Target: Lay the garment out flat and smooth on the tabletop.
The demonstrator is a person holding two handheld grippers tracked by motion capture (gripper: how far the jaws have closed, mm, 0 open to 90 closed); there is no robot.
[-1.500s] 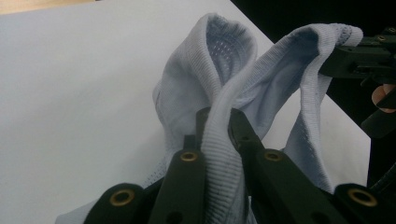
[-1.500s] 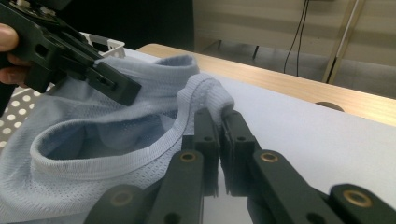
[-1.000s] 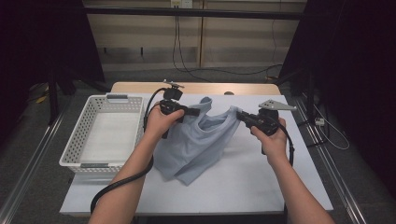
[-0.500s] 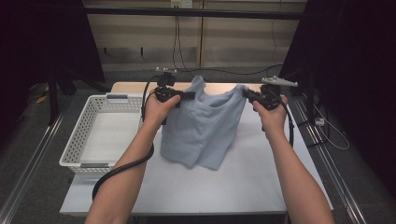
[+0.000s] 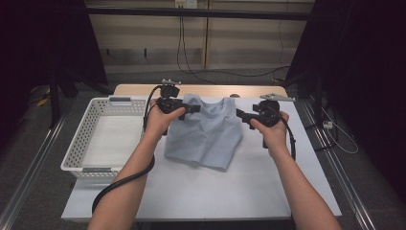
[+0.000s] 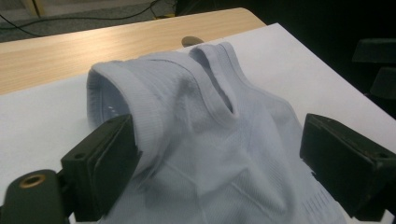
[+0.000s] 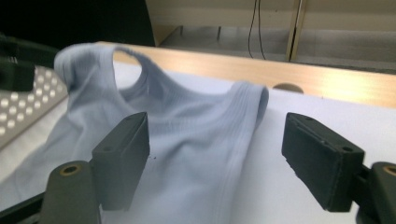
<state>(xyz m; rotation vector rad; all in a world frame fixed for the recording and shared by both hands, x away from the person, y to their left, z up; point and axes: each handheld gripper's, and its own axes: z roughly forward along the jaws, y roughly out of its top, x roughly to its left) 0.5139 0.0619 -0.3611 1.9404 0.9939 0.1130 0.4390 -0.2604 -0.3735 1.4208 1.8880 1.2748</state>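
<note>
- One white basket (image 5: 81, 143) stands on the table (image 5: 201, 191), well to the left of the left tongs (image 5: 194, 108); nothing is seen inside it.
- Left tongs: the jaws have just been opening and now stand spread. In the left gripper view the garment's shoulder strap (image 6: 140, 93) lies between them, brushing one jaw, with no pinch on it.
- One pale blue sleeveless top (image 5: 206, 134) lies flat on the table between the two tongs, neck edge away from the person, hem toward the person. A second ago it hung bunched from both tongs; half a second ago it was held up, spread by the shoulders.
- Right tongs (image 5: 242, 115): the jaws have just been opening and stand spread. In the right gripper view the other strap (image 7: 252, 100) lies on the table between them, clear of both.
- Judgement: the release at both shoulders indicates that the spreading step is done; the top is laid out, ready for folding or for transfer to the basket.
- Count: two tongs, one top, one basket, one table.
</note>
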